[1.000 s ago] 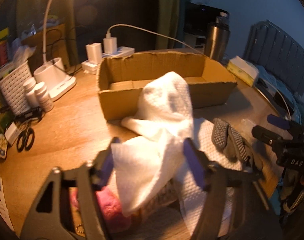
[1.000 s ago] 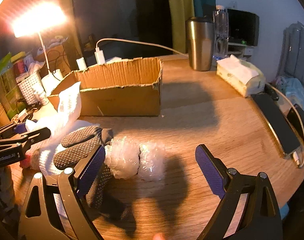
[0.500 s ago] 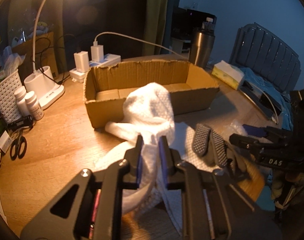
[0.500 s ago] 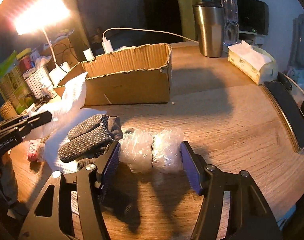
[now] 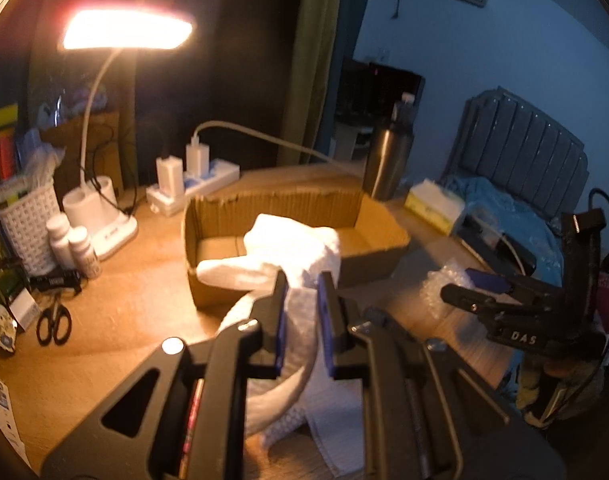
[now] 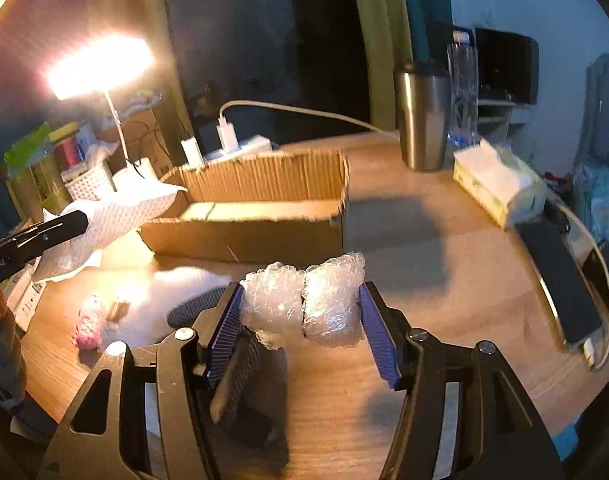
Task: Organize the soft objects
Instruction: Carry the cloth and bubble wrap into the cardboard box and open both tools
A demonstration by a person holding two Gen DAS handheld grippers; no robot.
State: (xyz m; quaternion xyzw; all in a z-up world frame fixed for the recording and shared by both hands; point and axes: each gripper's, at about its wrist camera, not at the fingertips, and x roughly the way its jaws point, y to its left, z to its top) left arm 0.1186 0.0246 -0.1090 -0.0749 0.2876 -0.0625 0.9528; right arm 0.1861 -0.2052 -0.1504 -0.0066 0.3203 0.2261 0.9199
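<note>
Warm lamplight falls from the desk lamp [image 5: 126,34] at the upper left of the frame onto the wooden worktop [image 5: 116,316], with scissors [image 5: 54,322] and pill bottles [image 5: 78,246] at the left edge. At centre sits the cardboard box [image 5: 264,208]; as far as I can see nothing lies settled inside it, so I judge the sorting barely begun.

My left tool [image 5: 302,318] is pinched nearly together on the white cloth [image 5: 292,246], which hangs lifted in front of the box, its top at the near wall. In the right wrist view, a pink ball [image 6: 89,326] and a dark glove [image 6: 198,306] lie on the worktop at lower left, not yet put away. My right tool [image 6: 300,316] is about half open, its pads [image 6: 224,330] pressed on both ends of the bubble wrap roll [image 6: 304,298], raised before the box front. Both pieces, I judge, need carrying over the rim and letting go.
</note>
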